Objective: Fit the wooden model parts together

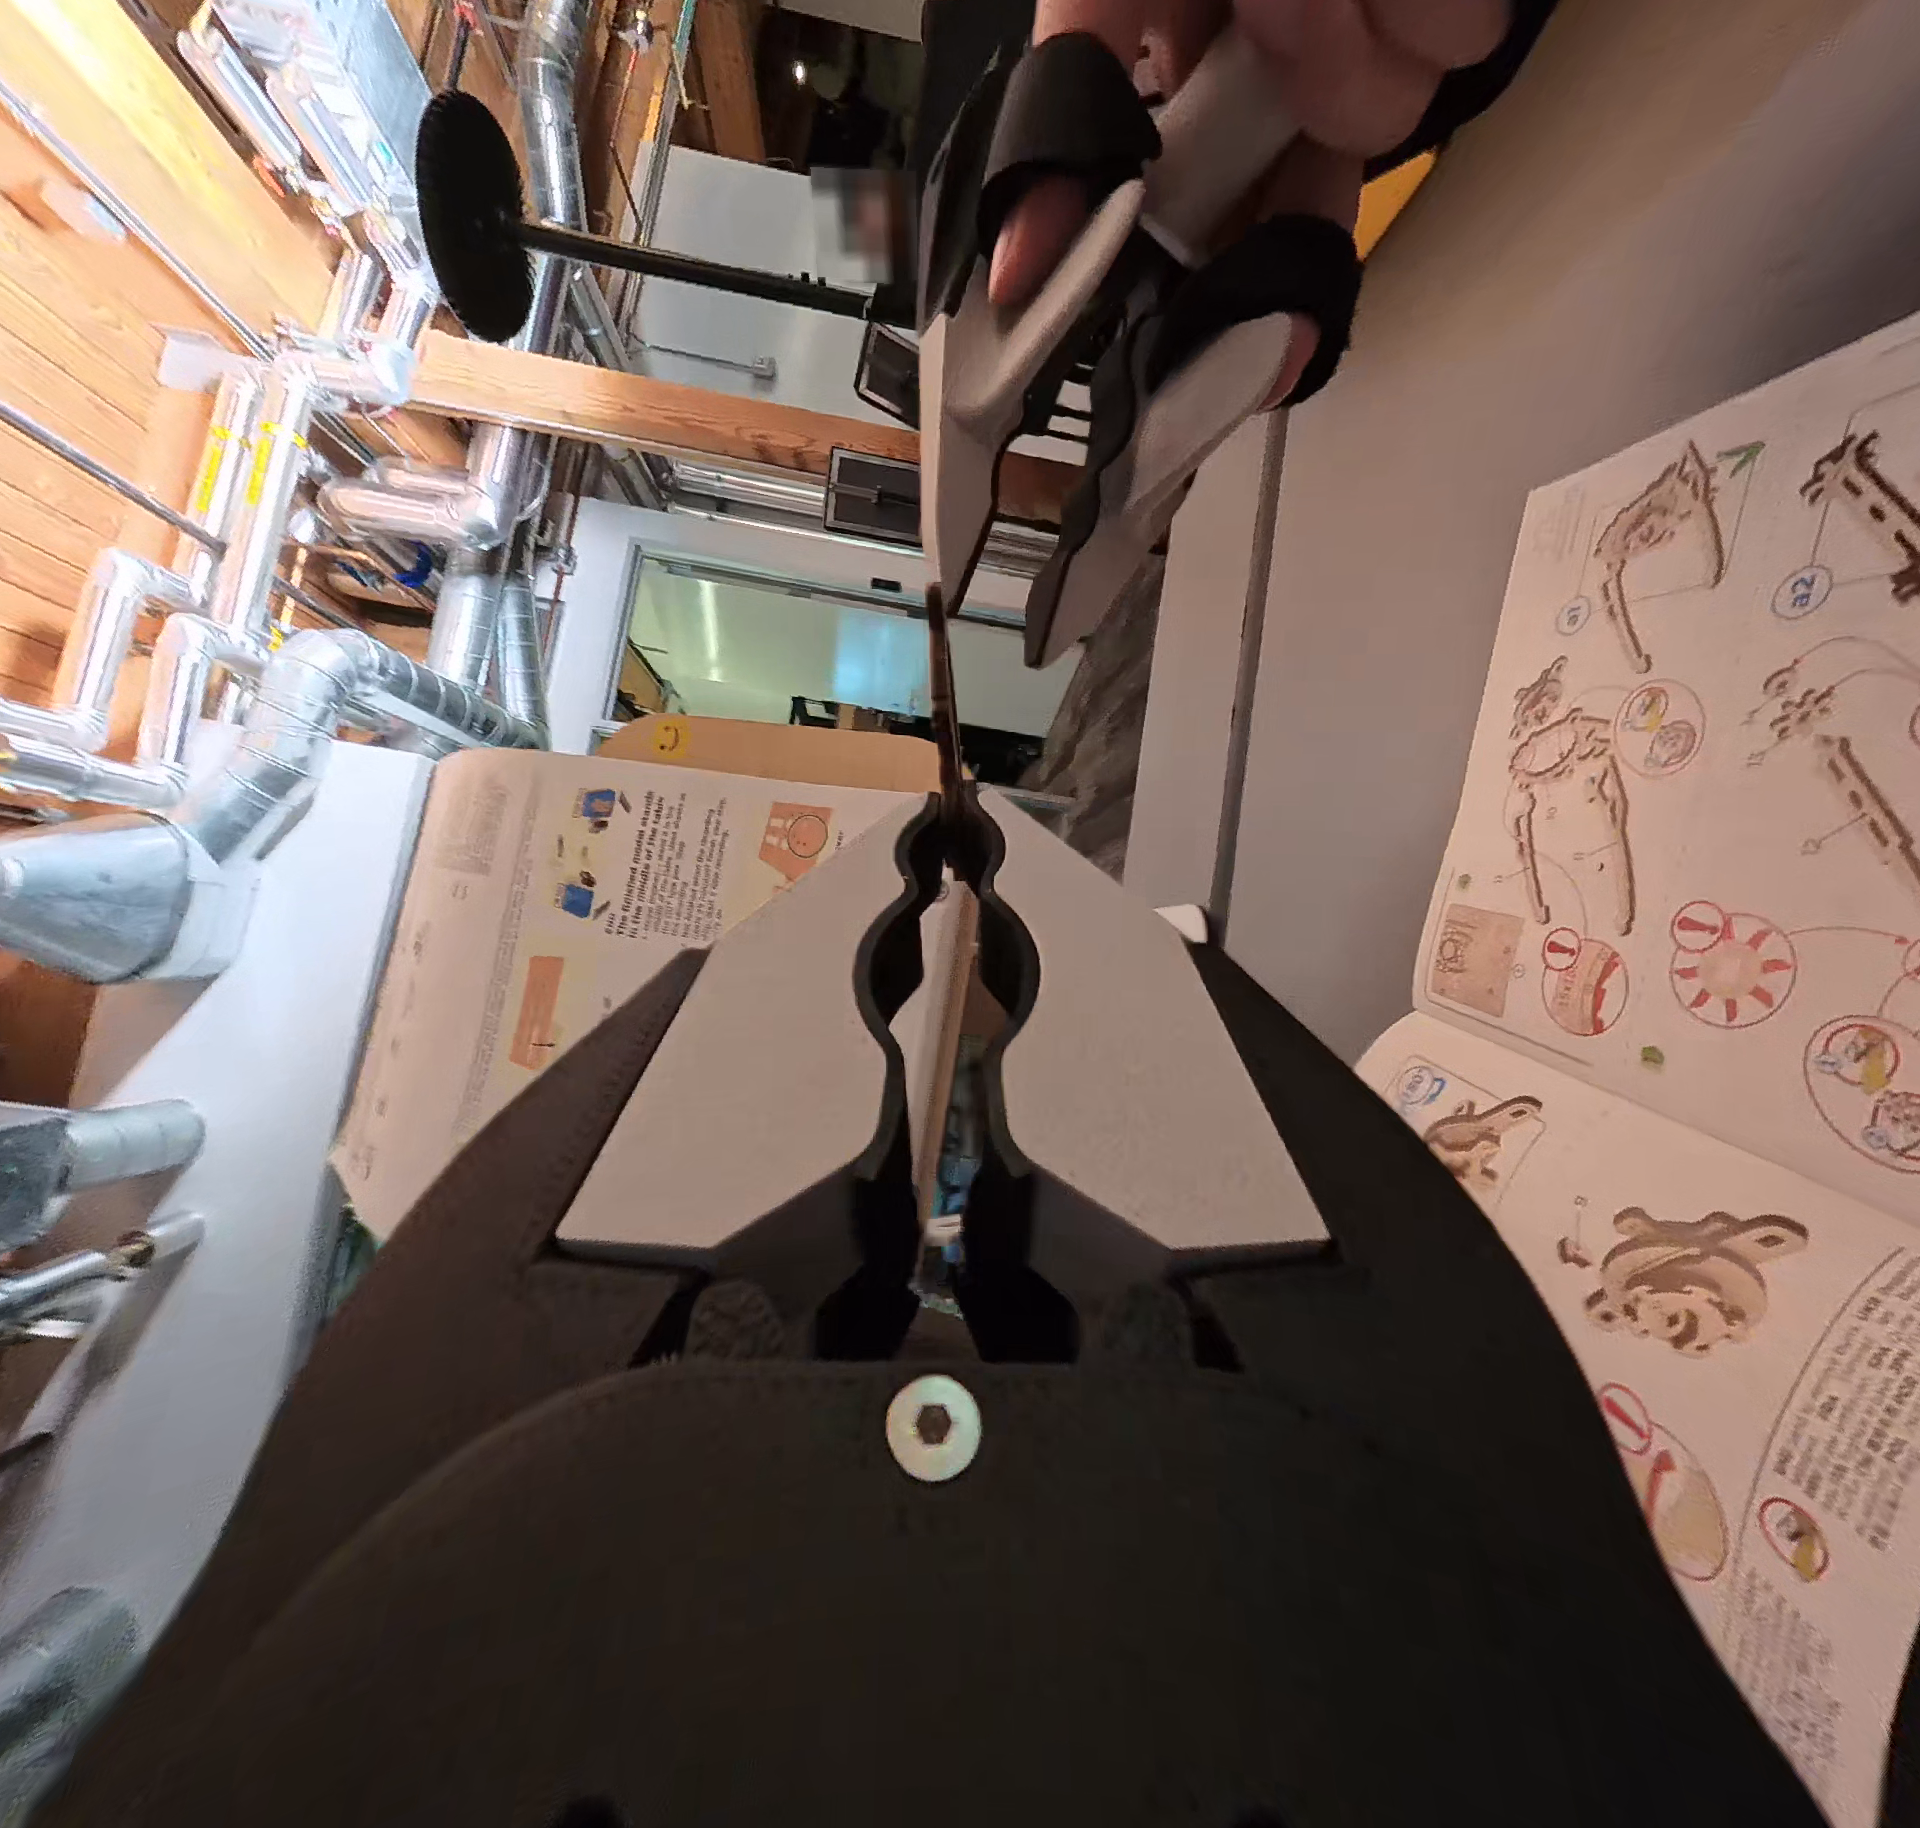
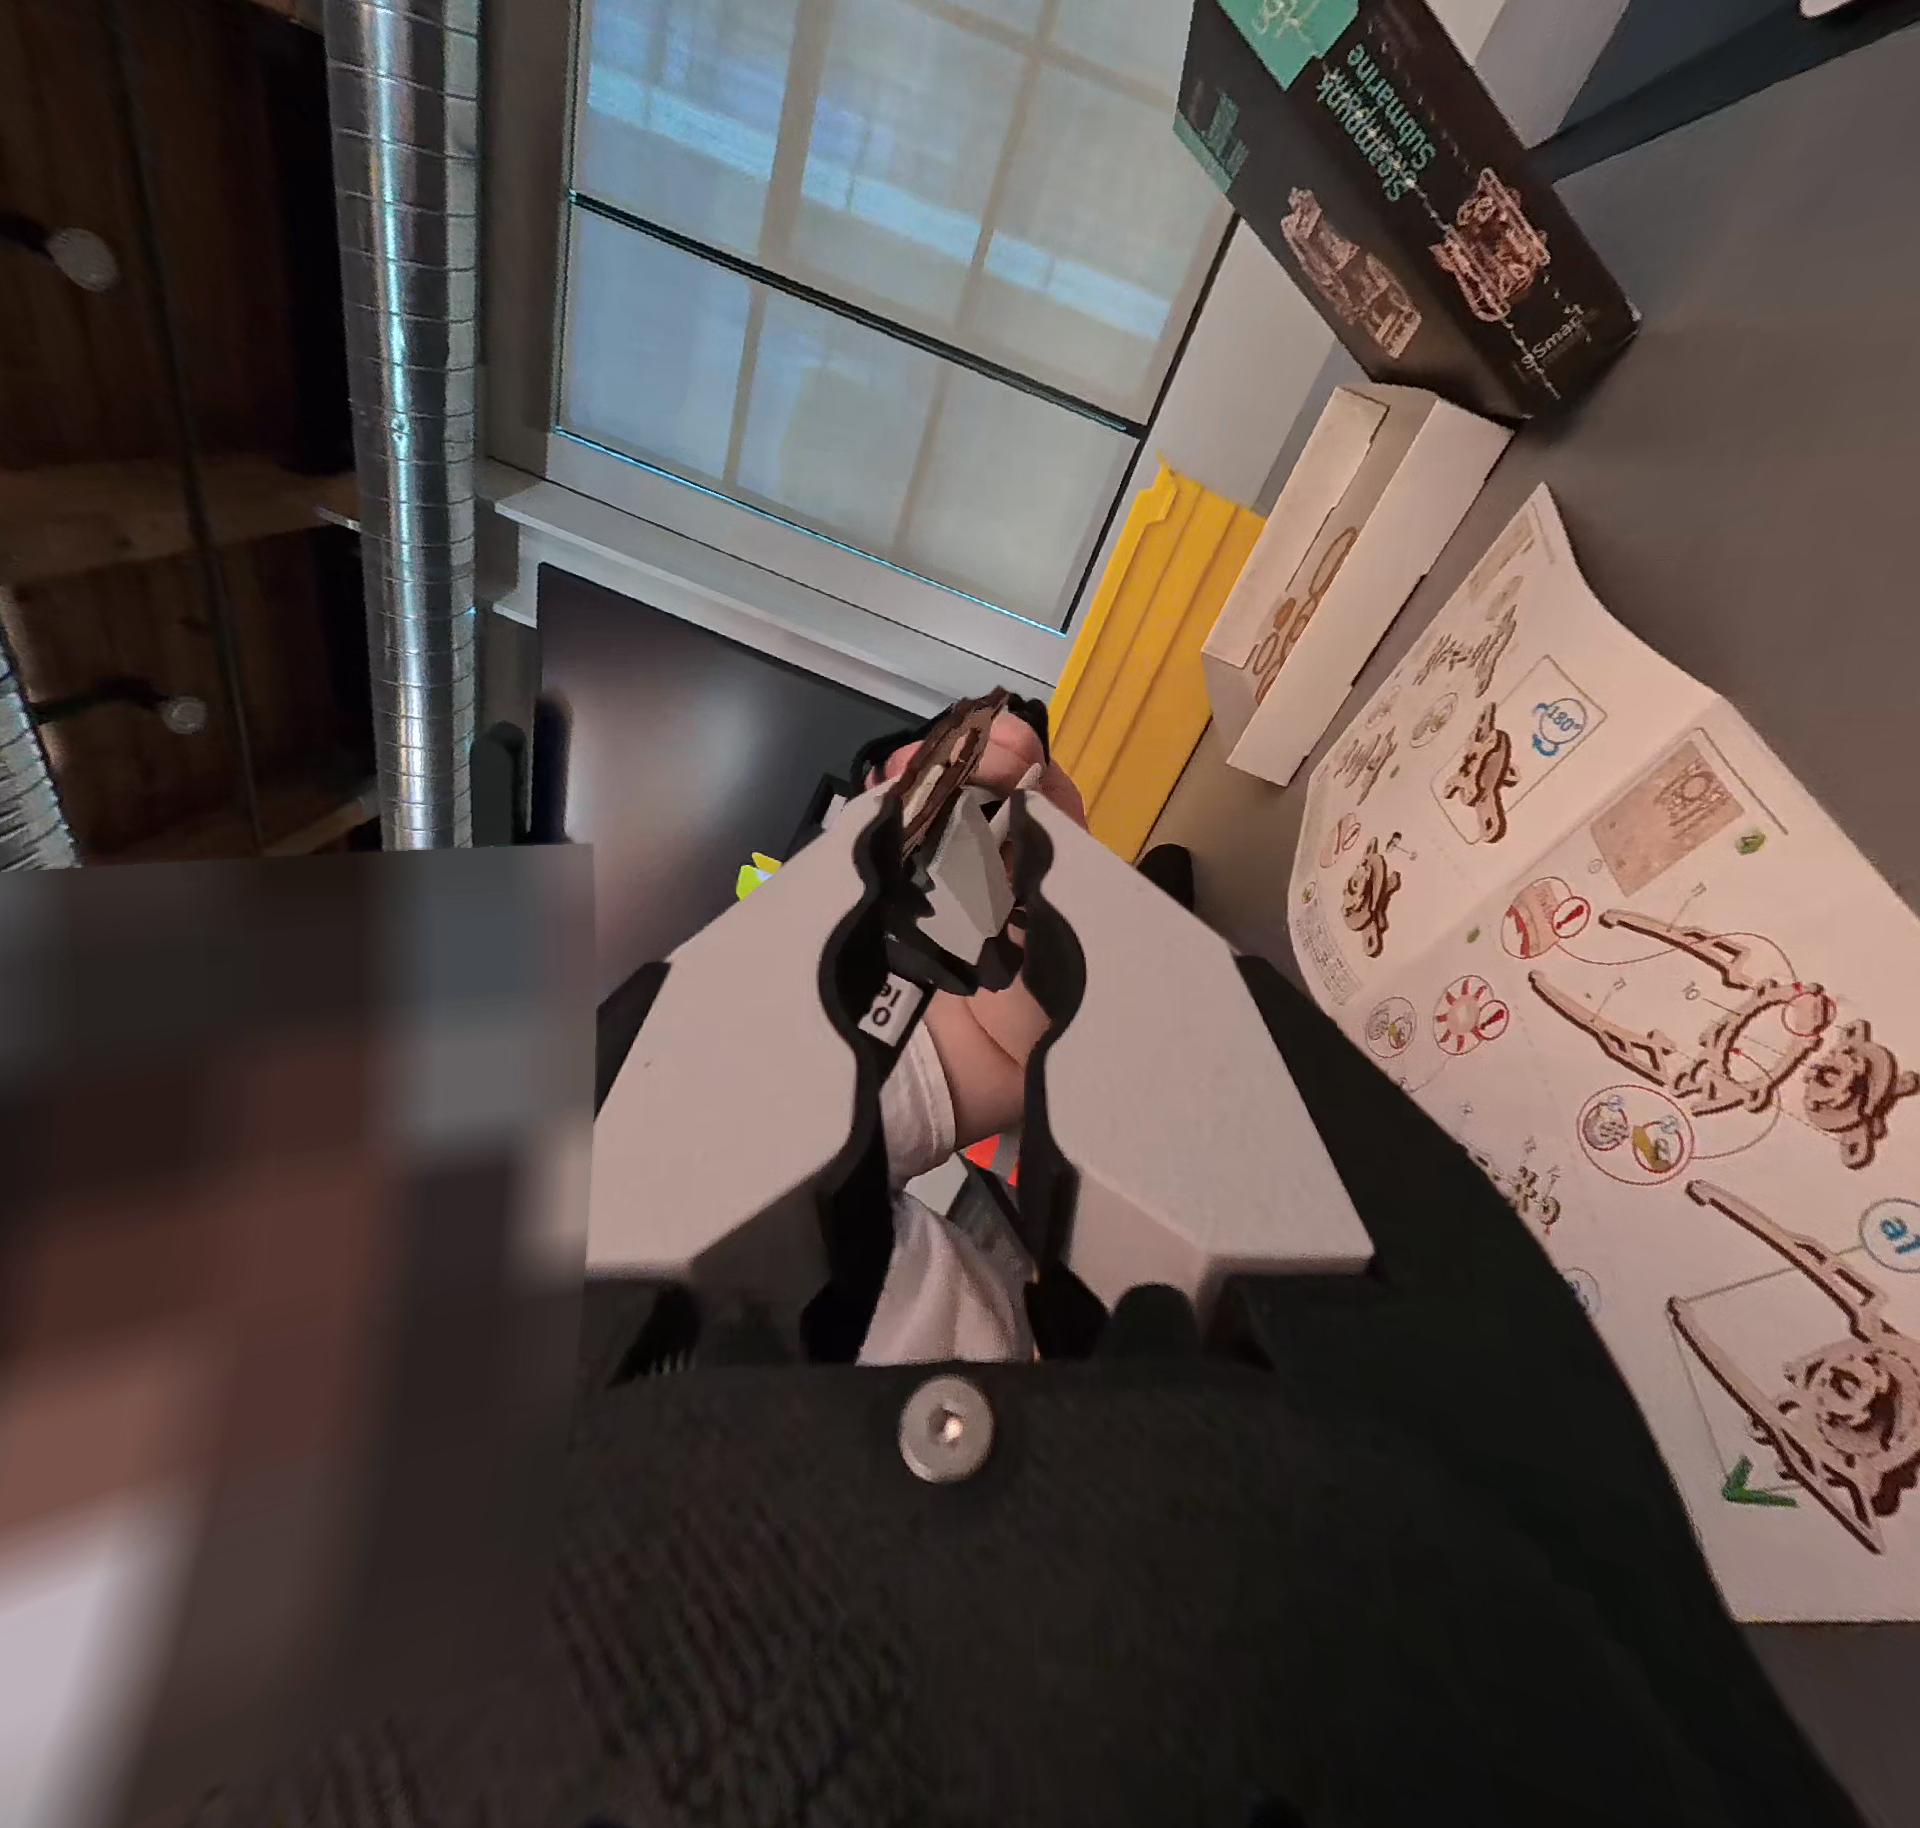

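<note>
Wooden part edge-on, shape unclear

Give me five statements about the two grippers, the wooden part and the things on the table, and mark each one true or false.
1. The left gripper is shut on a thin wooden part. True.
2. The right gripper hangs wide open with nothing at its tips. False: its jaws are nearly closed on the wooden part.
3. An open instruction booklet lies on the grey table. True.
4. The booklet is closed and stands upright. False: it lies open, showing assembly drawings.
5. A dark model-kit box rests on the table beyond the booklet. True.
</note>
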`<action>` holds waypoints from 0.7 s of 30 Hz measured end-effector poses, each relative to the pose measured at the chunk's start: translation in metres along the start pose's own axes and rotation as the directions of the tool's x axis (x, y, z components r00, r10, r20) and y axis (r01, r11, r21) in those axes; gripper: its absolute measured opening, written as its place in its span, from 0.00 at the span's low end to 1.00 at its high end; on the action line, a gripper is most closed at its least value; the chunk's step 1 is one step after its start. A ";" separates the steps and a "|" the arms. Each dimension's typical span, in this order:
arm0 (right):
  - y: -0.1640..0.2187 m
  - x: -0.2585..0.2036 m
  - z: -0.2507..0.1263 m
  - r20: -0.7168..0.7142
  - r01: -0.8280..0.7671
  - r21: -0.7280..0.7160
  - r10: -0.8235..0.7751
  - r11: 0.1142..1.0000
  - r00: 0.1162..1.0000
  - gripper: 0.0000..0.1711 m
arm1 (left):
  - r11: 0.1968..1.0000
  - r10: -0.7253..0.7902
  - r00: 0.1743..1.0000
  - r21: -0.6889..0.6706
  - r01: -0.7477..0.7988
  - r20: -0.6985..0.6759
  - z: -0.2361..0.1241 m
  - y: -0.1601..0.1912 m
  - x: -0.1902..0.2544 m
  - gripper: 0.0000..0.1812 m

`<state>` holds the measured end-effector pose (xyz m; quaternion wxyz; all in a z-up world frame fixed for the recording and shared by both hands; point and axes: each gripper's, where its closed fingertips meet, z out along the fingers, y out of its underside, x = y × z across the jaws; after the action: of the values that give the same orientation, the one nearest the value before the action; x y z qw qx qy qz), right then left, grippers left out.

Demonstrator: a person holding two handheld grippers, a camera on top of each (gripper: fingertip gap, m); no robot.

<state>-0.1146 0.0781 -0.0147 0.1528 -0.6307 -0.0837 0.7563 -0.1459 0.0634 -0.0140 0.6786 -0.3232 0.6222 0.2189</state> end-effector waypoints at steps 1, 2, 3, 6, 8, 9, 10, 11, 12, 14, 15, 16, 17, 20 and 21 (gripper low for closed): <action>0.000 0.001 0.000 0.003 -0.006 0.000 0.006 1.000 1.000 0.11 | 1.000 0.021 1.000 -0.001 -0.021 0.007 0.000 0.000 0.000 0.00; 0.000 0.002 0.000 0.004 -0.012 0.001 0.012 1.000 1.000 0.11 | 0.999 0.036 0.999 -0.003 -0.036 0.011 0.000 0.000 0.001 0.00; 0.000 0.003 -0.001 0.005 -0.017 0.002 0.017 1.000 1.000 0.11 | 0.999 0.047 0.999 -0.003 -0.047 0.013 0.001 0.001 0.003 0.00; -0.003 0.005 -0.002 0.018 -0.035 0.022 0.035 0.999 0.999 0.13 | 0.997 0.078 0.997 0.000 -0.078 0.018 0.001 0.002 0.005 0.00; -0.006 0.006 -0.004 0.017 -0.037 0.034 0.036 0.999 0.999 0.12 | 0.995 0.099 0.995 -0.006 -0.099 0.015 0.002 0.002 0.008 0.00; -0.004 0.007 -0.004 0.016 -0.038 0.026 0.037 0.999 0.999 0.12 | 0.993 0.116 0.993 -0.008 -0.116 0.016 0.002 0.002 0.009 0.00; -0.003 0.006 -0.003 0.016 -0.038 0.013 0.038 0.999 0.999 0.12 | 0.991 0.134 0.991 -0.009 -0.134 0.018 0.002 0.002 0.011 0.00; -0.001 0.005 -0.002 0.021 -0.037 0.003 0.037 0.999 0.999 0.12 | 0.988 0.153 0.988 -0.010 -0.153 0.019 0.002 0.001 0.012 0.00; 0.000 0.002 -0.001 0.033 -0.035 -0.005 0.035 0.999 0.999 0.11 | 0.985 0.170 0.985 -0.012 -0.170 0.020 0.003 0.001 0.013 0.00; 0.003 0.001 0.000 0.035 -0.029 -0.021 0.030 0.999 0.999 0.09 | 0.981 0.194 0.981 -0.008 -0.194 0.027 0.003 -0.001 0.014 0.00; 0.004 0.002 0.001 0.027 -0.023 -0.027 0.023 0.999 0.999 0.08 | 0.979 0.202 0.979 -0.006 -0.202 0.031 0.002 -0.002 0.015 0.00; 0.004 0.002 0.001 0.020 -0.017 -0.029 0.018 0.999 1.000 0.06 | 0.978 0.207 0.978 -0.006 -0.207 0.030 0.002 -0.003 0.015 0.00; 0.005 0.003 0.000 0.009 -0.006 -0.037 0.007 0.999 1.000 0.03 | 0.978 0.209 0.977 -0.006 -0.209 0.031 0.003 -0.004 0.015 0.00; 0.006 0.007 -0.001 -0.035 0.045 -0.059 -0.047 0.997 0.998 0.01 | 0.983 0.183 0.983 0.002 -0.183 0.010 0.003 -0.004 0.016 0.00; 0.006 0.005 -0.002 -0.034 0.058 -0.061 -0.060 0.996 0.998 0.01 | 0.988 0.157 0.988 0.008 -0.157 0.002 0.003 -0.004 0.016 0.02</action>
<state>-0.1141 0.0740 -0.0214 0.1574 -0.6457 -0.1223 0.7371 -0.1386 0.0611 -0.0290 0.6609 -0.2703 0.6463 0.2692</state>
